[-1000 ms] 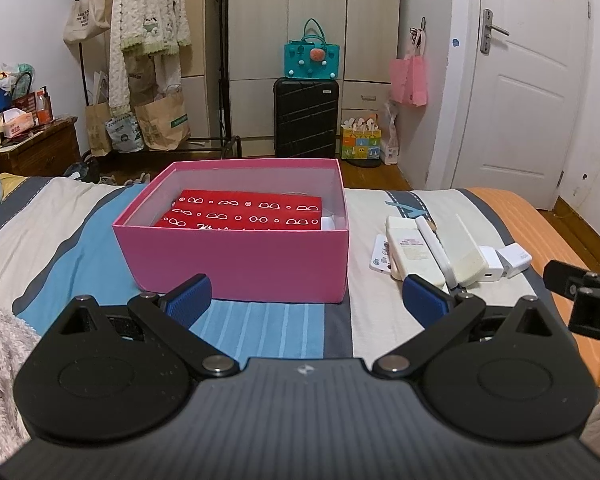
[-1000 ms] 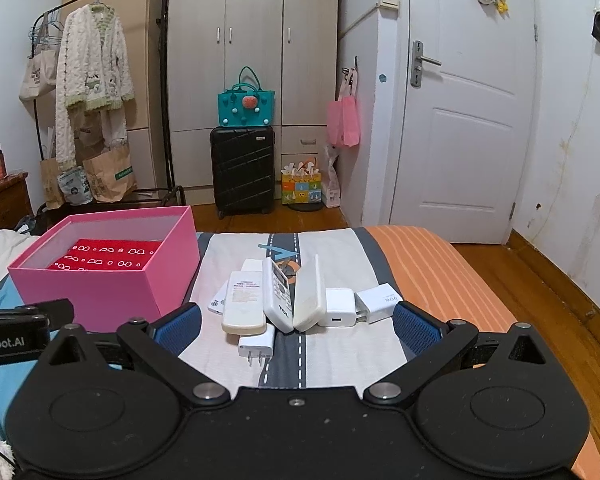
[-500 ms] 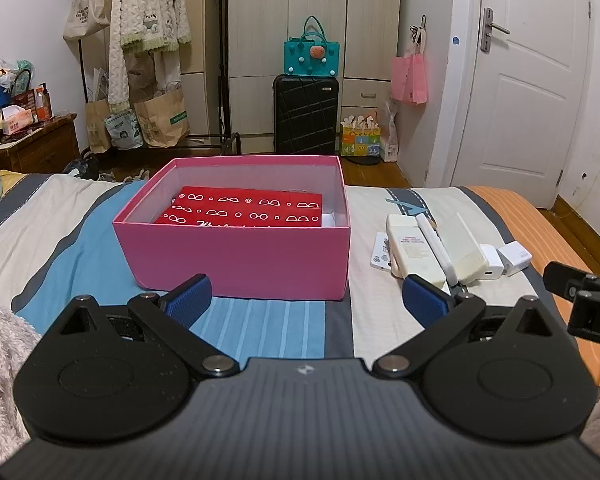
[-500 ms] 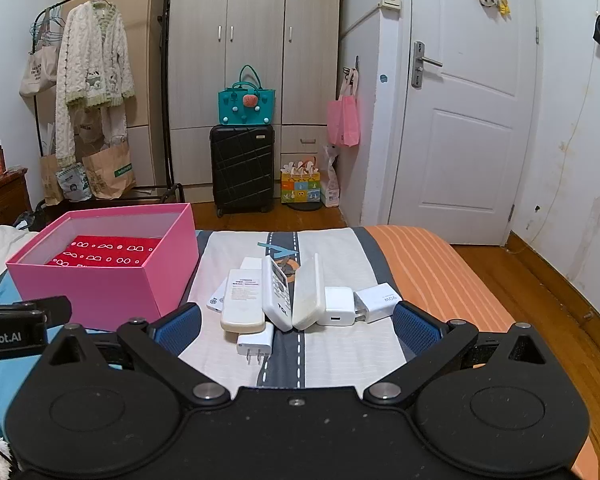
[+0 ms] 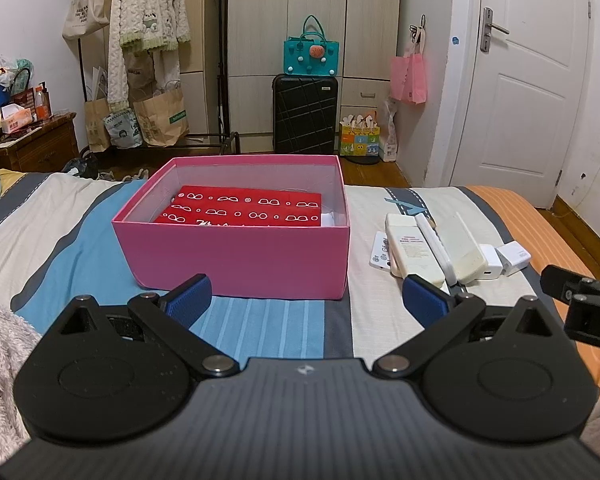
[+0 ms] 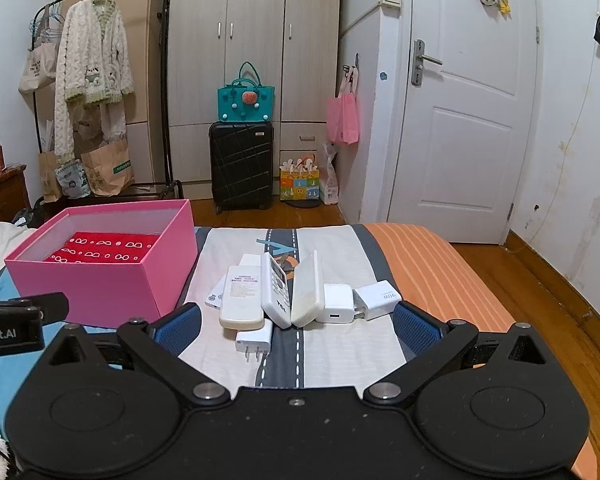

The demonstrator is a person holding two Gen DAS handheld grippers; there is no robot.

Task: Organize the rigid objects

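A pink open box (image 5: 240,256) (image 6: 112,284) sits on the striped bed and holds a red patterned package (image 5: 244,210). Right of it lies a cluster of white things: a cream remote (image 6: 242,298), a TCL remote (image 6: 276,290) on its edge, a cream case (image 6: 309,290), two chargers (image 6: 338,304) (image 6: 378,298), and a small plug adapter (image 6: 253,342) nearest me. My left gripper (image 5: 308,300) is open, facing the box's front wall. My right gripper (image 6: 296,326) is open, a little short of the cluster, the adapter between its fingers' line.
The bed (image 6: 420,264) ends at the orange stripe on the right, with wooden floor (image 6: 540,280) beyond. A fluffy blanket (image 5: 0,344) lies at the near left. A suitcase (image 6: 242,166), wardrobe and clothes rack stand past the foot of the bed.
Both views have shifted only slightly; the box and the white items sit marginally lower and closer. Nothing was taken hold of or moved.
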